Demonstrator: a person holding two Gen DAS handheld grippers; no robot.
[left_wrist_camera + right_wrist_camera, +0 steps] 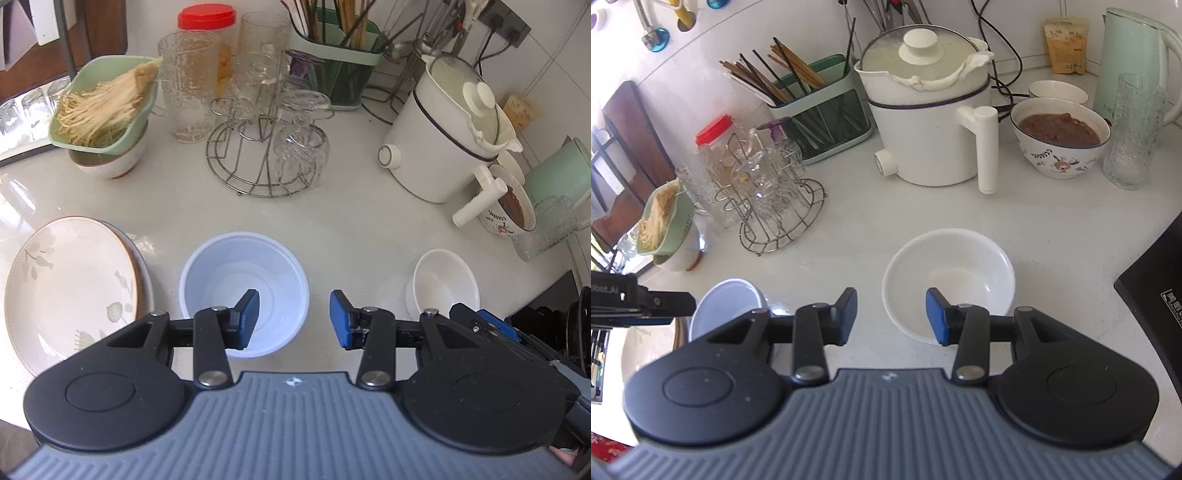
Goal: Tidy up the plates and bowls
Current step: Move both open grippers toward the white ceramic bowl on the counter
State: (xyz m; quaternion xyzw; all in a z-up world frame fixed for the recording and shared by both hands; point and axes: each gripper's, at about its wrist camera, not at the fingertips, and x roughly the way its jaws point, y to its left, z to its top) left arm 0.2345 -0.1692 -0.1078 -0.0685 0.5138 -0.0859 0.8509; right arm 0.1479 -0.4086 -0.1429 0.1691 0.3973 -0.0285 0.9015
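Observation:
In the left wrist view, my left gripper [293,319] is open and empty; its left finger hangs over a pale blue-white plastic bowl [243,273] on the counter. A stack of floral plates [70,291] lies left of that bowl. A white ceramic bowl [443,282] sits to the right. In the right wrist view, my right gripper [891,317] is open and empty; its right finger hangs over the near rim of the white bowl [949,280]. The plastic bowl [726,306] shows at the left, partly hidden by the left gripper's body.
At the back stand a wire glass rack [266,147], a green strainer of noodles on a bowl [107,107], a chopstick holder [340,62], a white electric pot [927,122], a bowl of brown food [1060,138], a tall glass [1134,133] and a green kettle [1130,59]. A black appliance [1160,291] sits at the right.

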